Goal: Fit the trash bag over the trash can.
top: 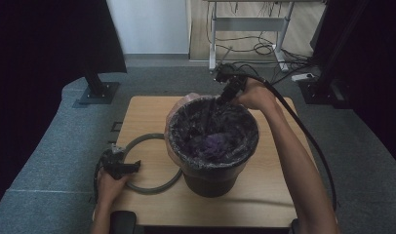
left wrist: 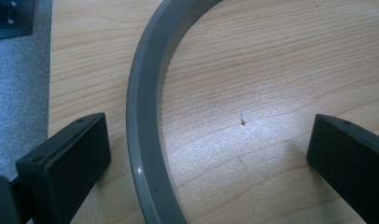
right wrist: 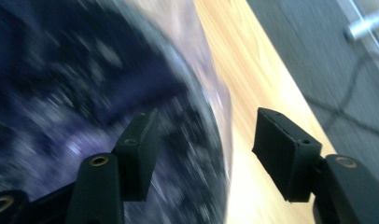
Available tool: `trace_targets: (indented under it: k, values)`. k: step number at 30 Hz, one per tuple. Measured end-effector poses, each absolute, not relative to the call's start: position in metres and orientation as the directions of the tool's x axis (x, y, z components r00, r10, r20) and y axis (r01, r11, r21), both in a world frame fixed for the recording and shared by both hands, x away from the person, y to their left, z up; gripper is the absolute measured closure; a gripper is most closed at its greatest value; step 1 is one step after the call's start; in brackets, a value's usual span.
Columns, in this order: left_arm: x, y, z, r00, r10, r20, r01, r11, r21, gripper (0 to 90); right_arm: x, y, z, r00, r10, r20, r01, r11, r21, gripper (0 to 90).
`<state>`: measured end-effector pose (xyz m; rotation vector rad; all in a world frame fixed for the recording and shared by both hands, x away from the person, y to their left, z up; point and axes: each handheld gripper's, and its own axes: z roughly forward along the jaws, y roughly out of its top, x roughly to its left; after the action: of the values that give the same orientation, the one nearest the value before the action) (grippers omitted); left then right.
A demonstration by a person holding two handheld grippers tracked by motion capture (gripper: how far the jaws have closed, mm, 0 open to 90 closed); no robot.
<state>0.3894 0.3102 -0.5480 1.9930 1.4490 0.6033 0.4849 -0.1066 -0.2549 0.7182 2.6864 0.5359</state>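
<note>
My right gripper (top: 224,100) is unclenched at the bin's (top: 213,141) far rim, jaws straddling the bag liner (right wrist: 211,107), though blur leaves contact unclear. I'd seat the film deeper before pinching. The left gripper (left wrist: 208,154), released, straddles the grey ring (left wrist: 143,130) left of the bin.

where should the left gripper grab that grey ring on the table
Grip the grey ring across its thin band, at the arc near the table's left edge, coming from above. It lies flat, and the left gripper already has its open jaws astride that arc, not yet pressing.
</note>
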Motion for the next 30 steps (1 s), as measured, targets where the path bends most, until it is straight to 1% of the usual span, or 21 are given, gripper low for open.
trace_targets:
  k: [3, 5, 7, 8, 9, 10, 12, 15, 18, 20, 23, 28, 30]
  values:
    - [0.389, 0.31, -0.548, 0.302, 0.953, 0.016, 0.683, -0.228, 0.694, 0.0, 0.489, -0.118, -0.275, -0.812, 0.554, -0.184, 0.469, 0.807, 0.357, 47.4]
    - [0.389, 0.31, -0.548, 0.302, 0.953, 0.016, 0.683, -0.228, 0.694, 0.0, 0.492, -0.122, -0.286, -0.803, 0.568, -0.179, 0.493, 0.803, 0.336, 49.4]
    - [0.389, 0.31, -0.548, 0.302, 0.953, 0.016, 0.683, -0.228, 0.694, 0.0, 0.495, -0.126, -0.3, -0.802, 0.577, -0.151, 0.515, 0.798, 0.312, 47.7]
    - [0.389, 0.31, -0.548, 0.302, 0.953, 0.016, 0.683, -0.228, 0.694, 0.0, 0.496, -0.127, -0.305, -0.803, 0.578, -0.145, 0.517, 0.797, 0.311, 44.3]
    - [0.389, 0.31, -0.548, 0.302, 0.953, 0.016, 0.683, -0.228, 0.694, 0.0, 0.497, -0.128, -0.307, -0.798, 0.585, -0.147, 0.522, 0.792, 0.317, 38.7]
    - [0.389, 0.31, -0.548, 0.302, 0.953, 0.016, 0.683, -0.228, 0.694, 0.0, 0.496, -0.129, -0.307, -0.79, 0.594, -0.149, 0.526, 0.783, 0.332, 34.0]
    - [0.389, 0.31, -0.548, 0.302, 0.953, 0.016, 0.683, -0.228, 0.694, 0.0, 0.493, -0.131, -0.299, -0.78, 0.608, -0.148, 0.522, 0.762, 0.382, 29.8]
    - [0.389, 0.31, -0.548, 0.302, 0.953, 0.016, 0.683, -0.228, 0.694, 0.0, 0.482, -0.136, -0.279, -0.777, 0.614, -0.137, 0.501, 0.736, 0.455, 28.6]
    - [0.389, 0.31, -0.548, 0.302, 0.953, 0.015, 0.683, -0.227, 0.694, 0.0, 0.467, -0.142, -0.261, -0.778, 0.611, -0.145, 0.489, 0.734, 0.471, 28.7]
    - [0.389, 0.31, -0.548, 0.301, 0.953, 0.016, 0.683, -0.227, 0.694, 0.0, 0.458, -0.146, -0.256, -0.769, 0.62, -0.157, 0.498, 0.734, 0.462, 28.7]
    - [0.389, 0.31, -0.548, 0.301, 0.954, 0.016, 0.683, -0.227, 0.694, 0.0, 0.449, -0.152, -0.26, -0.759, 0.627, -0.177, 0.517, 0.745, 0.422, 28.7]
    - [0.389, 0.31, -0.548, 0.3, 0.954, 0.015, 0.683, -0.226, 0.694, 0.0, 0.447, -0.162, -0.284, -0.747, 0.639, -0.183, 0.555, 0.751, 0.357, 29.4]
    - [0.389, 0.31, -0.548, 0.3, 0.954, 0.016, 0.683, -0.226, 0.694, 0.0, 0.45, -0.164, -0.296, -0.752, 0.637, -0.169, 0.564, 0.755, 0.335, 30.1]
